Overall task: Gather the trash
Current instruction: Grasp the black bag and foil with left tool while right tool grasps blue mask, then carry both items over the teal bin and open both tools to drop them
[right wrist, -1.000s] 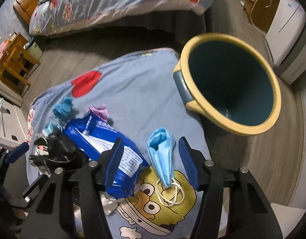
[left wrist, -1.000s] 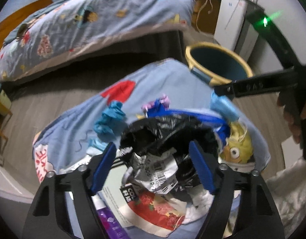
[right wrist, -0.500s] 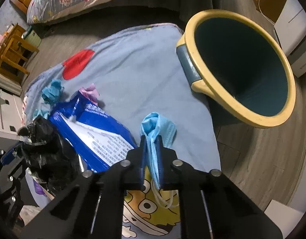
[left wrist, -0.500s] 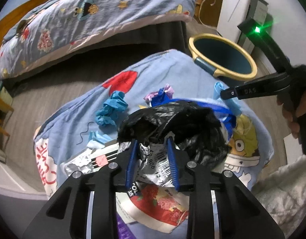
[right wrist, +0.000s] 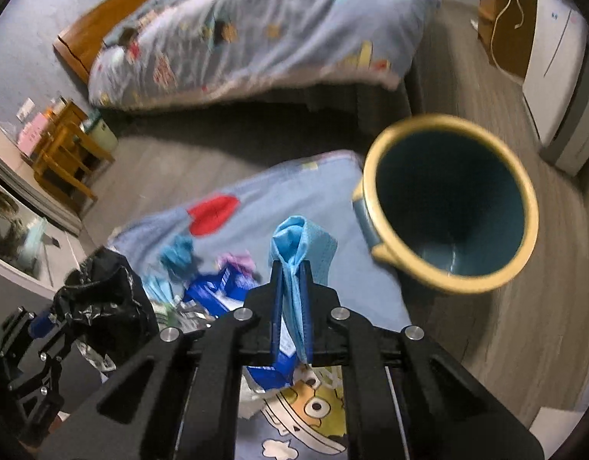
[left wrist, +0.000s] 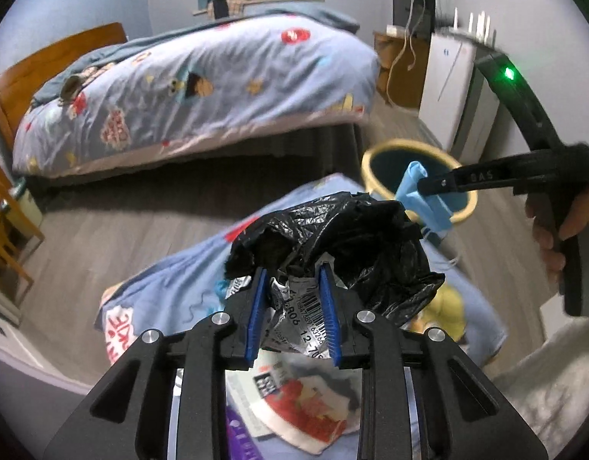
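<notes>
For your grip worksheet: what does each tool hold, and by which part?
Left tool: black bag, by its crumpled labelled edge. Right tool: blue mask, pinched across its folded middle.

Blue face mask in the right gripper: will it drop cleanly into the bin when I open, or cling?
The blue face mask looks limp, folding over the right gripper, so it probably weighs little and may flutter off course. Its ear loops dangle loose and could snag a finger. Likely best released right over the bin.

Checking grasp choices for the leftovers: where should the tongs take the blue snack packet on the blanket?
Judging from the right wrist view, grip the blue snack packet by its raised, crumpled far edge, coming from above; the rest lies flat on the blanket, with litter beside it.
</notes>
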A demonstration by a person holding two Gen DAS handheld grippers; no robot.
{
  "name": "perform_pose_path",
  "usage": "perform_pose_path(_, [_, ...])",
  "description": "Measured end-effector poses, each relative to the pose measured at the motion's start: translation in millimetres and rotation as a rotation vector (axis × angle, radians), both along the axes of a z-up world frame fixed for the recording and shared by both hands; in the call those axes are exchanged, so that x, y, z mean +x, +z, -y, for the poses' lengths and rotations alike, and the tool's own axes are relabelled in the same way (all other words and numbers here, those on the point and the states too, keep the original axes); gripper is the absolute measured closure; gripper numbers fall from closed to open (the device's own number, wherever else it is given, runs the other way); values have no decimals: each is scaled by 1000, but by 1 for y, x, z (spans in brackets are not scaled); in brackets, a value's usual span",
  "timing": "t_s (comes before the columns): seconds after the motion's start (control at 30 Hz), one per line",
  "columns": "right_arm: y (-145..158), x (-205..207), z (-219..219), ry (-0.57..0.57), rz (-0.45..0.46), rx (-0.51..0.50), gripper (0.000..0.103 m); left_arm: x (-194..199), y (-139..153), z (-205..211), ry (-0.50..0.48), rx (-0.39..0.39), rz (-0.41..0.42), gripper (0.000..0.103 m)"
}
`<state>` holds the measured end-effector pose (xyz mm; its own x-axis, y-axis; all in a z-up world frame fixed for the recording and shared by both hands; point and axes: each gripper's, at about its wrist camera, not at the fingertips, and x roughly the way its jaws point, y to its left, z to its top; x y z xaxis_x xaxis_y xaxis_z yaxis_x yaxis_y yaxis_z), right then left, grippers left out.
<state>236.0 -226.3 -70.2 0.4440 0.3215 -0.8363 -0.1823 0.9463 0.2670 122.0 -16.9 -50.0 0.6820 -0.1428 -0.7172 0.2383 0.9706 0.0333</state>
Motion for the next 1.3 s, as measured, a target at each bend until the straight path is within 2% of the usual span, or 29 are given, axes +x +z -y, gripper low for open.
perform_pose_path(0.17, [29,6,24,-43,89,21,95,7,21,15,-13,13,52,74])
perform_pose_path(0.37, [45,22,67,-132,145,50,95,30,38,45,-63,16,77,74])
perform_pose_path(0.53, [39,39,104,-223,149,75,95,56,45,85,-130,9,83,74])
perform_pose_path(0.63, [26,51,132,-285,124,103,95,72,43,111,-169,32,84,74])
perform_pose_path(0.77, [8,64,159,-360,99,140,95,98,28,135,-192,41,43,74])
perform_pose_path(1.03, [-32,78,195,-454,34,183,95,157,-25,168,-174,60,-70,74])
perform_pose_path(1.3, [-60,79,217,-530,-24,207,94,181,-64,200,-186,63,-105,73])
